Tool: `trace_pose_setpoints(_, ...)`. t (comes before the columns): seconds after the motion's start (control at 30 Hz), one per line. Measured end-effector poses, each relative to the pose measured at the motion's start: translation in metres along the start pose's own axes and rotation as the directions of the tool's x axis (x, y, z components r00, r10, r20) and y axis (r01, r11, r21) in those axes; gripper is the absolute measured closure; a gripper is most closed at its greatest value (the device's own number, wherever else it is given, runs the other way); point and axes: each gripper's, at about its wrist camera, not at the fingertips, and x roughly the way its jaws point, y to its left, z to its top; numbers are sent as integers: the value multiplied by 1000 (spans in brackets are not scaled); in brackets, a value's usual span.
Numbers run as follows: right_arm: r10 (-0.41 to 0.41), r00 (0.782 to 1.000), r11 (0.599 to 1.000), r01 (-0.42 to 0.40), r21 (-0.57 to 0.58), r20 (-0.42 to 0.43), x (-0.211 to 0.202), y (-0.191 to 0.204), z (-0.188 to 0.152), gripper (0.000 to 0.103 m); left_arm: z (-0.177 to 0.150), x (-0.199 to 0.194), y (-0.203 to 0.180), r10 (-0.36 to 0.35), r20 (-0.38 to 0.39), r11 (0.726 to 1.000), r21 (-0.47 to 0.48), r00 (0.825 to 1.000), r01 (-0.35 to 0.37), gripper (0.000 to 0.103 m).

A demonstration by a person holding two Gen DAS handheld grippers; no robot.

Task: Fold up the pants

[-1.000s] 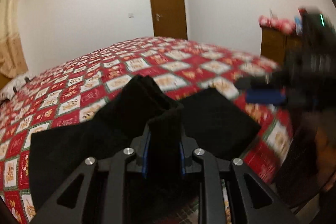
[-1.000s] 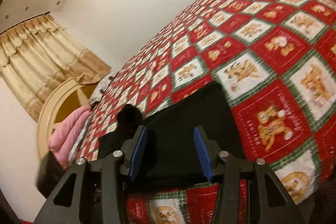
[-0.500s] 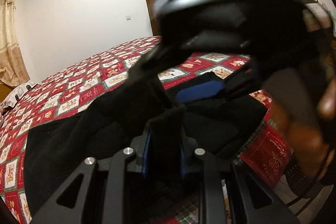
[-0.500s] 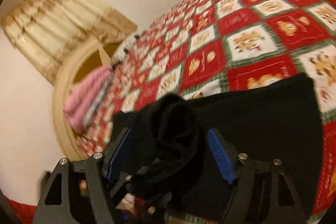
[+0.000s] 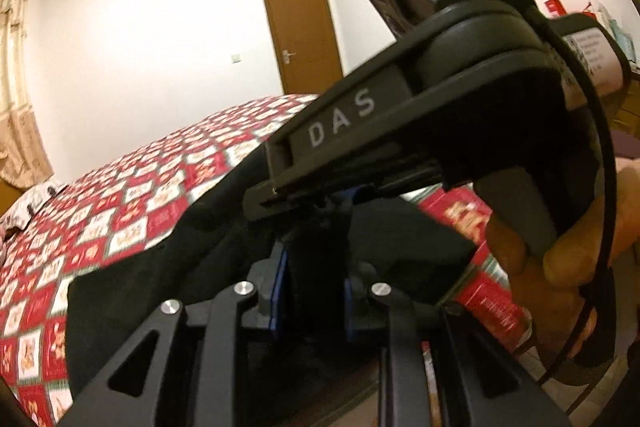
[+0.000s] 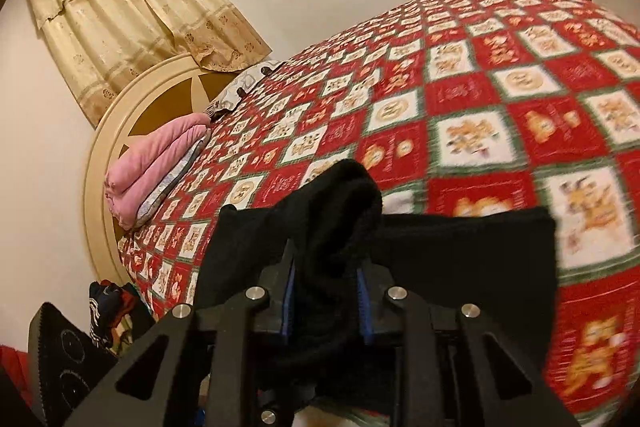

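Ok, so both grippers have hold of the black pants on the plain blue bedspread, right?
Not quite: the bedspread is not plain blue but a red, white and green patchwork print, as the right wrist view shows. The rest holds: the left gripper is shut on the black pants, and the right gripper is closing on a bunched fold of them.

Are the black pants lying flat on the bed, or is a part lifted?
Partly lifted. Most of the pants lie on the bed, but a bunched part stands up between the pads of the closing right gripper.
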Motion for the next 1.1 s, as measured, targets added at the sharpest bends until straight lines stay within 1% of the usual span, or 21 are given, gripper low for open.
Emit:
trace_pose_setpoints(0.13,-42,999,999,42,3,-10,-22,-26,2,77,15,9,-28,-49,-12,999,14,999,50,79)
trace_pose_setpoints(0.27,-76,996,996,78,35,-48,-19,-55,-5,77,15,30,-56,-70,-67,997,27,995,72,79)
trace_pose_setpoints(0.33,-91,994,995,94,45,-63,-15,-67,-8,77,12,42,-63,-77,-99,997,24,992,79,79)
trace_pose_setpoints(0.37,-93,994,994,97,59,-63,-14,-73,-10,77,10,48,-59,-81,-105,996,20,991,83,79)
trace_pose_setpoints(0.43,-97,993,992,101,74,-63,-15,-79,-11,77,9,53,-61,-93,-107,995,7,990,95,79)
trace_pose_setpoints(0.57,-136,989,989,138,42,-66,-15,-80,-13,77,9,59,-59,-119,-102,993,-4,988,120,76)
trace_pose_setpoints(0.6,-148,986,988,151,32,-70,-12,-81,-15,77,7,61,-54,-129,-103,992,-4,986,129,68)
trace_pose_setpoints(0.63,-151,986,988,153,33,-68,-11,-81,-17,77,6,65,-56,-149,-112,989,-5,982,149,55)
trace_pose_setpoints(0.67,-134,989,989,137,49,-58,-11,-85,-18,76,5,65,-57,-173,-127,985,-4,977,174,48)
trace_pose_setpoints(0.7,-120,991,990,124,64,-56,-13,-87,-18,75,4,63,-59,-193,-137,981,6,972,196,38)
trace_pose_setpoints(0.73,-100,994,990,105,94,-54,-15,-91,-18,73,5,59,-62,-204,-141,978,22,969,209,34)
trace_pose_setpoints(0.77,-79,996,987,85,135,-46,-19,-96,-18,70,6,55,-62,-207,-147,976,33,967,213,34)
trace_pose_setpoints(0.8,-67,997,981,72,180,-30,-26,-101,-18,66,8,49,-58,-208,-156,976,33,966,215,34)
trace_pose_setpoints(0.83,-67,998,977,69,203,-14,-32,-103,-18,65,8,45,-50,-207,-161,977,24,965,214,34)
trace_pose_setpoints(0.87,-84,996,969,76,235,23,-44,-107,-19,65,10,39,-38,-199,-164,979,3,966,202,34)
trace_pose_setpoints(0.9,-123,990,960,102,259,65,-58,-109,-20,65,11,33,-23,-181,-166,983,-24,969,180,33)
trace_pose_setpoints(0.93,-168,980,954,135,268,107,-72,-108,-23,65,11,30,-11,-163,-173,986,-51,971,157,25)
trace_pose_setpoints(1.0,-223,960,952,177,248,171,-92,-99,-28,65,12,20,27,-116,-180,988,-119,977,95,15)
trace_pose_setpoints(1.07,-270,941,955,233,185,205,-103,-76,-34,65,10,11,62,-69,-165,986,-164,984,42,13)
trace_pose_setpoints(1.1,-277,937,957,248,153,211,-103,-64,-36,65,7,6,78,-33,-162,984,-178,986,4,13)
